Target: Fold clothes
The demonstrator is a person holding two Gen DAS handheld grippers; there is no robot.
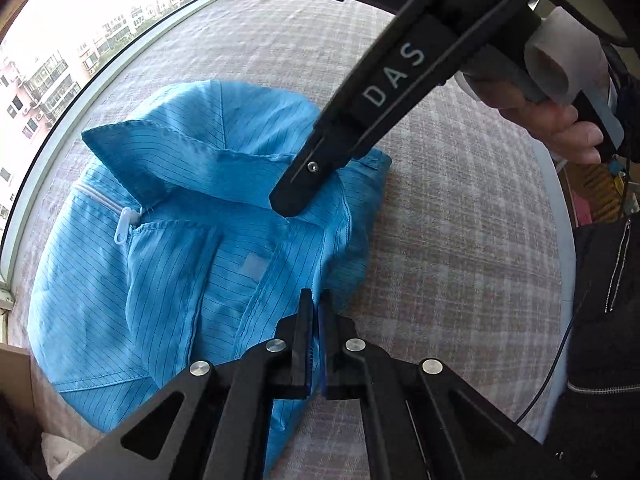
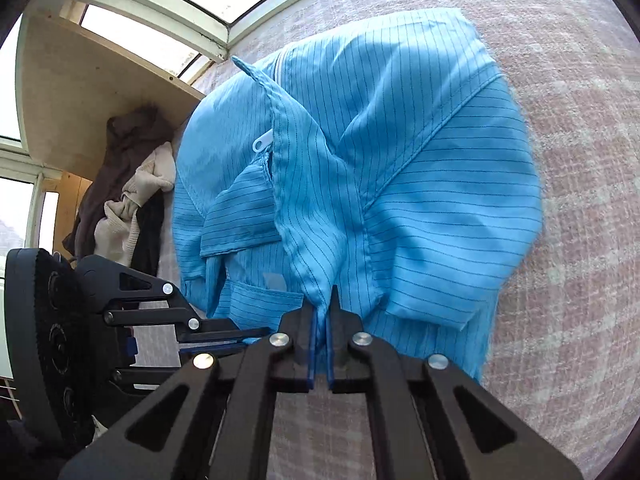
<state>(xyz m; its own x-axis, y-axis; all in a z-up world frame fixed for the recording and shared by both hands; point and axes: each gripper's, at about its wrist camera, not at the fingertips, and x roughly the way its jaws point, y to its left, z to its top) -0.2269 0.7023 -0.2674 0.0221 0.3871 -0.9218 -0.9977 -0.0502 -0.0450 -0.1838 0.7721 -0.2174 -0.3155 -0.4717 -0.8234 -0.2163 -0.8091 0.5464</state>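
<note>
A blue pinstriped jacket [image 1: 192, 248] lies bunched on the pink checked worktop [image 1: 460, 240] by the window, its white zipper pull [image 1: 123, 226] near the collar. The left tool [image 1: 316, 320] has its jaws nearly together, pinching a fold at the jacket's near edge. The right tool [image 2: 320, 320] is likewise closed on a gathered ridge of blue cloth. White letters "DAS" [image 1: 394, 74] run along its arm; a pale patch on the jacket seems blank.
</note>
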